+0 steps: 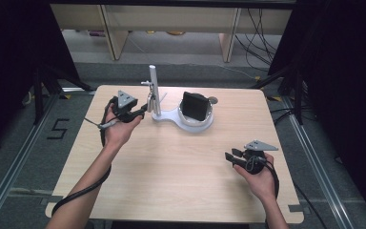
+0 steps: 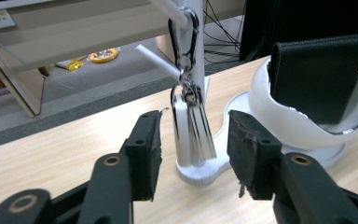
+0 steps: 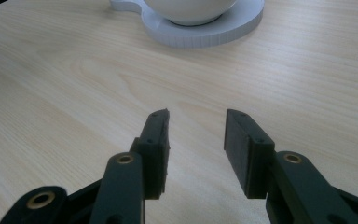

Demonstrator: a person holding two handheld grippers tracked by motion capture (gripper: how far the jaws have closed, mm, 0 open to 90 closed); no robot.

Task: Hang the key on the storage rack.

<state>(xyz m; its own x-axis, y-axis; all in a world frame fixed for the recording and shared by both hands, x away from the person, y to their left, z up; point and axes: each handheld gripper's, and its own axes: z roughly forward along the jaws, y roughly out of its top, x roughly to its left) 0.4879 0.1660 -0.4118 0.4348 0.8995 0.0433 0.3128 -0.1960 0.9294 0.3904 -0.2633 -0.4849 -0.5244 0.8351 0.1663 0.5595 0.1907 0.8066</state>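
Hanging from a white stand (image 2: 196,70), light, stiff, free-swinging keys (image 2: 193,126) sit between the left gripper's (image 2: 193,154) wide jaws, best pinched mid-blade; the right gripper (image 3: 196,140) idles, jaws apart and empty.

Only readable mark: black "5" (image 1: 57,129) on grey floor (image 1: 9,157), left of table (image 1: 171,191).

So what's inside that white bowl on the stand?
A black wallet stands on edge in the white bowl, leaning against its rim, its top sticking out. The wallet and the bowl's wall hide the bottom, so anything beneath can't be seen.
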